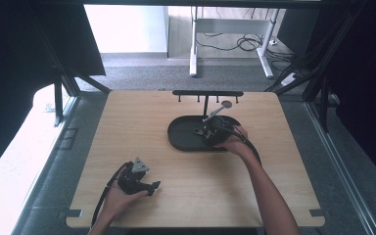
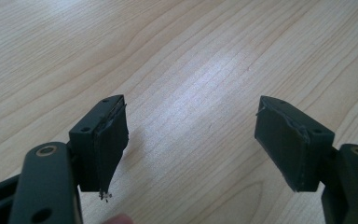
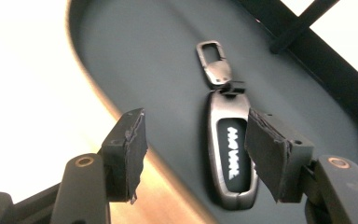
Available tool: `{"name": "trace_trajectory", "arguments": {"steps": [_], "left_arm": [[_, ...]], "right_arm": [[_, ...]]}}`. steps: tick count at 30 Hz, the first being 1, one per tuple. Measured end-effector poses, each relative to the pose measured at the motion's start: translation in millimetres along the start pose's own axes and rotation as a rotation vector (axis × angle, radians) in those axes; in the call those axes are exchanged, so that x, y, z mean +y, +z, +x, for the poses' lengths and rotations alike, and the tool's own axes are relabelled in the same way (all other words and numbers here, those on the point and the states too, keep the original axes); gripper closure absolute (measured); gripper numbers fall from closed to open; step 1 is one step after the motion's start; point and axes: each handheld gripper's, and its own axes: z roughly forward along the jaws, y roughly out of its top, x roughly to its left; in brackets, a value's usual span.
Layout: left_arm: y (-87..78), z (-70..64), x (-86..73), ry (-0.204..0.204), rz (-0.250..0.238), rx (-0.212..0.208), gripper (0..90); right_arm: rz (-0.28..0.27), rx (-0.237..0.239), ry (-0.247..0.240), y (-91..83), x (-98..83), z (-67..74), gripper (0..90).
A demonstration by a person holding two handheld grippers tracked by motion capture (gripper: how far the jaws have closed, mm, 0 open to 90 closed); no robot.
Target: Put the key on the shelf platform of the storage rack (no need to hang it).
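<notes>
Key fob (image 3: 230, 156): lies flat on the floor of the dark oval tray (image 3: 135, 56), near the tray's long rim, metal clip end pointing away from the right tool's camera. Dark inset panel on the fob carries pale lettering or a logo; too slanted and blurred to read. No other writing seen anywhere.

Right tool (image 3: 196, 154): hangs over the tray, jaws partly apart, pads clear of the fob, nothing between them. In the high view the right tool (image 1: 210, 131) sits above the tray (image 1: 181, 139), beside the stand's upright.

Progress, judged: fob looks placed in the tray and let go, so the placing step reads as done. Remaining: draw the right hand clear.

Left tool (image 2: 191, 144): jaws wide, empty, over bare counter (image 2: 205, 56); in the high view the left tool (image 1: 138, 180) rests near the front edge, well apart from the tray.
</notes>
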Motion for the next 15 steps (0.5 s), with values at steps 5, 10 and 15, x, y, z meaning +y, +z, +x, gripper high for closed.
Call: {"name": "trace_trajectory", "arguments": {"steps": [5, 10, 15], "left_arm": [[-0.7, -1.2, 0.1, -0.003, -0.004, 0.001, 26.0], [-4.5, 1.9, 0.3, -0.006, -0.012, 0.005, 26.0], [-6.0, 3.3, -0.2, -0.016, -0.018, 0.006, 26.0]], "right_arm": [[-0.037, 0.022, -0.011, -17.5, -12.8, 14.5, 39.3], [-0.071, 0.051, -0.014, -30.4, -30.2, 24.7, 39.6], [-0.109, 0.083, 0.000, -36.9, -54.3, 34.9, 40.0]]}}
